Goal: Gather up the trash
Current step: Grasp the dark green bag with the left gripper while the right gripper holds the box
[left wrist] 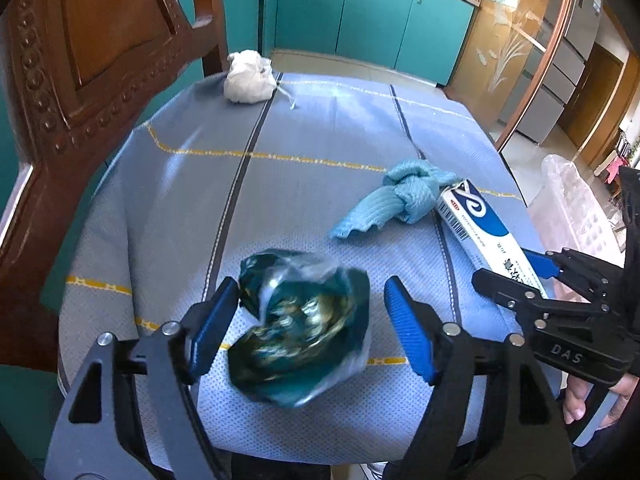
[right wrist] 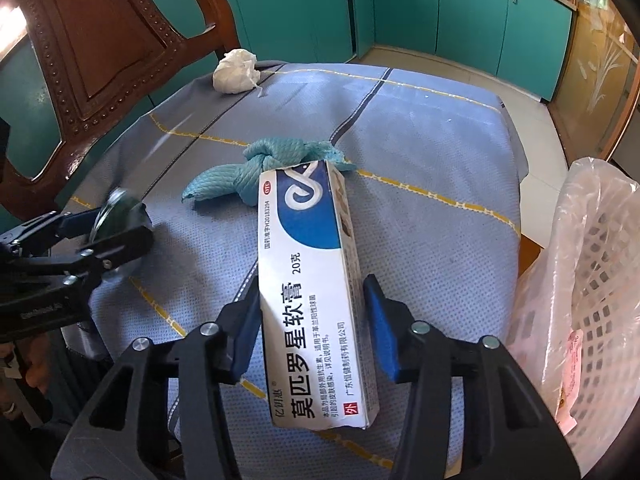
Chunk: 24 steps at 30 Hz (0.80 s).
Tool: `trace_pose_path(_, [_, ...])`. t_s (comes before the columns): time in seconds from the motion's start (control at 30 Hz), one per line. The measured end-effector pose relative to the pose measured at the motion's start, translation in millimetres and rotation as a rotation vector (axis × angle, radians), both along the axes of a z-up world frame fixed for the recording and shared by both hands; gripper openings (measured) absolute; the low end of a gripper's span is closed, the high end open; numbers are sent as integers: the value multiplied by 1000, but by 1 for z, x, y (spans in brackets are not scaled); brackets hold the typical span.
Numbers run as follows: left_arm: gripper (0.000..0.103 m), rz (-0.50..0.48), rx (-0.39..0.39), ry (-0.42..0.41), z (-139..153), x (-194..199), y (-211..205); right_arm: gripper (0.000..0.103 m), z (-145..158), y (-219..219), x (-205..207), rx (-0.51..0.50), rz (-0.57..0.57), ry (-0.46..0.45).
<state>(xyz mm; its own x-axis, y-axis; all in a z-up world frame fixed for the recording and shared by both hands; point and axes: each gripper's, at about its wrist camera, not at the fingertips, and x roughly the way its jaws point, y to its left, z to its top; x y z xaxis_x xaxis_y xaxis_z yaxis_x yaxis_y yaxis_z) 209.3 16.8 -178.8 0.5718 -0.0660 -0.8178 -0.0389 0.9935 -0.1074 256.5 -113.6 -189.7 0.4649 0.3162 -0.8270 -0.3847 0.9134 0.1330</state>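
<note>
A crumpled dark green wrapper (left wrist: 304, 332) lies on the blue tablecloth (left wrist: 320, 128), blurred in the left wrist view. My left gripper (left wrist: 312, 284) stands open around it: the left finger touches its edge, the right finger is apart. A long white and blue ointment box (right wrist: 308, 260) lies lengthwise between the fingers of my right gripper (right wrist: 311, 280). That gripper's left pad is against the box, while a thin gap shows at the right pad. A white tissue wad (left wrist: 248, 78) sits at the table's far left corner.
A knotted light blue cloth (right wrist: 260, 164) lies at the far end of the box. A white lattice basket lined with clear plastic (right wrist: 592, 260) stands off the table's right edge. A carved wooden chair (left wrist: 80, 80) rises at the left. Teal cabinets (left wrist: 360, 12) line the back.
</note>
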Motion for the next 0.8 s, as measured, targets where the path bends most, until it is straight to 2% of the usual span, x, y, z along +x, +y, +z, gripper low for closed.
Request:
trace_pose_path(0.1, [76,3,5,3,-2,0,2,61,2,1,-1,0,-1,-7])
trace_pose_path(0.27, [75,2,10,11,-3,0,4,62,-2,3,1,-21,-5,-3])
trace_pose_path(0.37, [63,-6,30,17,-5,0,2,62,-2,5,-1,-41,1,-16])
trace_pose_path(0.43, [58,-13,35,23,-6,0,1,60,-2,8,-2,-57,12,-28])
trace_pose_path(0.5, [52,-16,37,26,-7,0,1,51,-2,11,-3,-69,20,-36])
trace_pose_path(0.8, [48,-9,56,-3,-1,-4,2,46,-1,12,-5,-68,33,-49])
